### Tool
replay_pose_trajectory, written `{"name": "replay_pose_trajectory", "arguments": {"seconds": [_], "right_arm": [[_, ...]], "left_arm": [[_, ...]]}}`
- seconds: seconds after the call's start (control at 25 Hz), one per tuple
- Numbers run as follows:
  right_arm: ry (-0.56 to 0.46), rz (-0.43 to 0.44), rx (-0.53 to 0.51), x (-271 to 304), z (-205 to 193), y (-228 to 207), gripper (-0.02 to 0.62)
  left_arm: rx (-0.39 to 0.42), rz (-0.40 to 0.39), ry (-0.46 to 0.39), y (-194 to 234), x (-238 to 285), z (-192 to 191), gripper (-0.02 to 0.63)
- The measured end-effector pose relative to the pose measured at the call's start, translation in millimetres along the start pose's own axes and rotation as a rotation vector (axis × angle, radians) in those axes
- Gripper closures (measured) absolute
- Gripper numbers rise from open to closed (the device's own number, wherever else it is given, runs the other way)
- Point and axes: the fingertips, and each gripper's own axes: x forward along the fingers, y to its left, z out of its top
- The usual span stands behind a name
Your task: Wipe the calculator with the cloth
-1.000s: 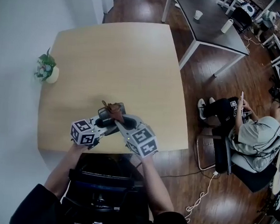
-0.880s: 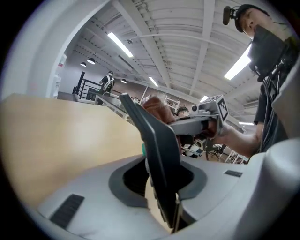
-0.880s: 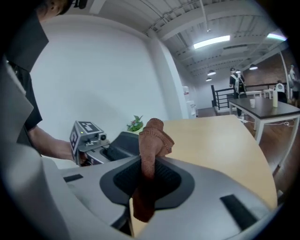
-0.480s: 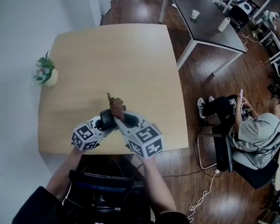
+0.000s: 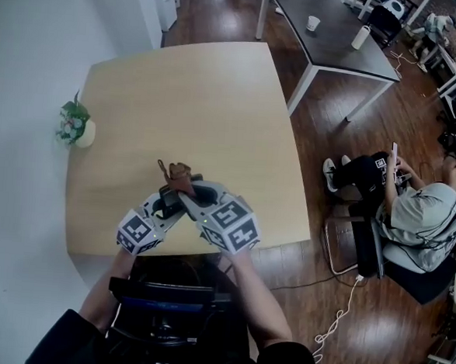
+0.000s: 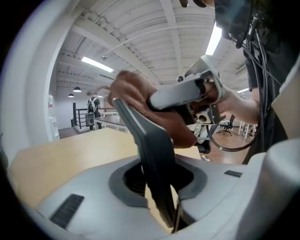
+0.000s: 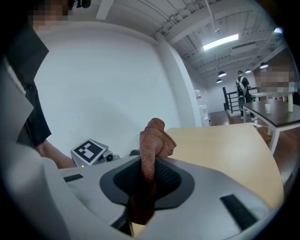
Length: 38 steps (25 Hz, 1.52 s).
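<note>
Near the front edge of the tan table (image 5: 218, 99), my left gripper (image 5: 166, 206) is shut on the dark calculator (image 5: 172, 200) and holds it off the table. In the left gripper view the calculator (image 6: 150, 154) stands edge-on between the jaws. My right gripper (image 5: 185, 193) is shut on a bunched brown cloth (image 5: 179, 174). The cloth (image 6: 140, 101) lies against the calculator's upper part, with a right finger (image 6: 180, 91) across it. In the right gripper view the cloth (image 7: 152, 140) sticks up from between the jaws, and the left gripper's marker cube (image 7: 89, 150) shows behind.
A small potted plant (image 5: 75, 124) stands at the table's left edge. A dark table (image 5: 331, 37) with cups is at the back right. A seated person (image 5: 420, 222) is on the right. A dark chair (image 5: 165, 305) sits just below the table's front edge.
The left gripper has rolled, tilting the calculator. The right gripper has risen a little with the cloth against the calculator.
</note>
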Motion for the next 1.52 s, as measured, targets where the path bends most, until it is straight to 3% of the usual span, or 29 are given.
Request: {"name": "replay_pose_trajectory", "arguments": {"seconds": [0.24, 0.32, 0.44, 0.6, 0.72, 0.84, 1.08, 1.16, 1.24, 1.36, 1.44, 1.52], "right_arm": [[0.050, -0.227, 0.109, -37, -34, -78, 0.529], [0.028, -0.248, 0.127, -46, -31, -80, 0.529], [-0.021, -0.160, 0.085, -38, -6, -44, 0.529], [-0.052, 0.081, 0.014, -1, 18, 36, 0.529], [-0.038, 0.120, -0.005, 13, 12, 47, 0.528], [-0.067, 0.070, 0.048, 3, 10, 21, 0.526], [0.003, -0.181, 0.140, -28, -28, -66, 0.529], [-0.013, -0.199, 0.160, -36, -26, -68, 0.529], [-0.047, -0.155, 0.134, -34, -10, -47, 0.529], [-0.088, 0.007, 0.029, -13, 19, 15, 0.529], [-0.078, 0.121, -0.054, 5, 24, 57, 0.528], [-0.044, 0.179, -0.090, 18, 19, 76, 0.528]], "left_arm": [[-0.014, -0.020, -0.033, -1, -3, 3, 0.506], [-0.020, -0.018, -0.037, -1, -4, 1, 0.506], [-0.004, -0.028, -0.019, -4, -2, 0, 0.506], [0.044, -0.015, -0.008, -3, -1, -3, 0.506], [0.051, -0.004, -0.051, -3, -3, 5, 0.506], [0.043, 0.014, -0.090, 1, -11, 8, 0.506], [0.033, 0.020, -0.142, 8, -24, 9, 0.506], [0.029, 0.019, -0.141, 8, -23, 9, 0.506], [0.024, 0.022, -0.121, 10, -22, 6, 0.506], [0.023, 0.016, -0.109, 10, -17, 2, 0.506], [0.031, 0.000, -0.129, 7, -14, 4, 0.506], [0.038, -0.011, -0.160, 4, -14, 10, 0.506]]}}
